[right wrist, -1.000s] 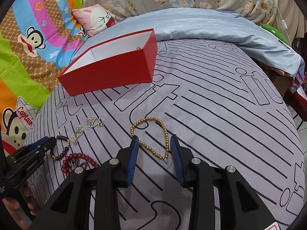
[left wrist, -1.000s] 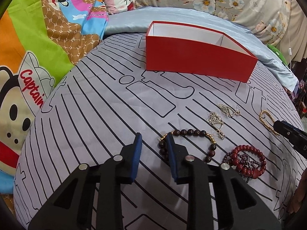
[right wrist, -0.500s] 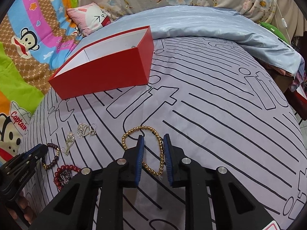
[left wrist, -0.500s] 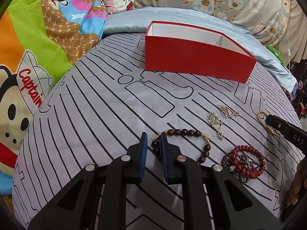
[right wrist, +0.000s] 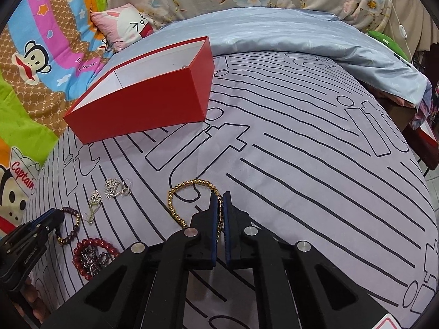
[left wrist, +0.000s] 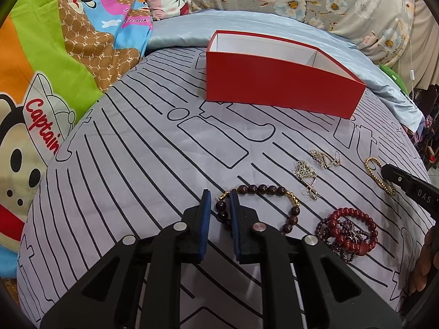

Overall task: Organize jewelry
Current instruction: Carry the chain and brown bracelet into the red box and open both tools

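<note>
An open red box (left wrist: 279,87) with a white inside stands at the back of the grey striped bed cover; it also shows in the right wrist view (right wrist: 142,104). My left gripper (left wrist: 220,196) is shut on a dark brown bead bracelet (left wrist: 263,189) lying on the cover. My right gripper (right wrist: 220,198) is shut on a gold bead bracelet (right wrist: 175,192). A red bead bracelet (left wrist: 354,230) on a dark purple one lies to the right of the brown one. Two silver crown pieces (left wrist: 304,170) (left wrist: 325,159) lie behind them.
The cartoon monkey blanket (left wrist: 41,82) rises on the left. A blue sheet (right wrist: 301,38) and a floral pillow (left wrist: 329,0) lie behind the box. The bed's right edge (right wrist: 419,142) drops off to the floor.
Both grippers have closed from open: the left one around the brown bracelet's left side, the right one around the gold bracelet's right side. Both have moved slightly forward.
</note>
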Tool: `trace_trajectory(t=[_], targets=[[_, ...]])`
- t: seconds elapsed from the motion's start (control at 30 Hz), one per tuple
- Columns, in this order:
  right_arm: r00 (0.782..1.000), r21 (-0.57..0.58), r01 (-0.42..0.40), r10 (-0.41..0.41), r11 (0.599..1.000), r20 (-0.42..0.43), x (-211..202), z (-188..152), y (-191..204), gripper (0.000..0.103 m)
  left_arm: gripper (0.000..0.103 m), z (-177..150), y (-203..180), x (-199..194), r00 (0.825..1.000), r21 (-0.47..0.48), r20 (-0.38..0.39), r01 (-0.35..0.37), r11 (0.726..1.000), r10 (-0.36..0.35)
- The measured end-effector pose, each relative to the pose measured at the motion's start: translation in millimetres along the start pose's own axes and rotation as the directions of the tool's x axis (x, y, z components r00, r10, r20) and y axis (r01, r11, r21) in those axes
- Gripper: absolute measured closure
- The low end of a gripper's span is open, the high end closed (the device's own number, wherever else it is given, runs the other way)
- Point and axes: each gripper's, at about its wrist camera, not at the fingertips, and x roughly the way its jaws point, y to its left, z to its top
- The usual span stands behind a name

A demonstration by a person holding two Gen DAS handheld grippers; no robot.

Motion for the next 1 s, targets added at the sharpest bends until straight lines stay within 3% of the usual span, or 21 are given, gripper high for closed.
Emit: trace_trajectory(t=[0.23,0.53,1.0], targets=[[1.000,-0.015,-0.029,0.029,0.999,-0.005,-9,-2,5,0.099,0.095,-2,-10,-3,1.000,0.033,-0.003,0.011,0.999,-0.011],[0.997,-0.009,-0.065,0.065,0.998,0.029,-28,2,7,0.099,0.096,3,-10,-20,0.996,-0.008,-0.011,0.092,0.996,-0.093],[0.985,-0.037,-0.131,0.134,0.991,0.109,-61,29,20,0.099,0.096,49,-23,-60,0.985,0.016,0.090,0.147,0.989,-0.148]])
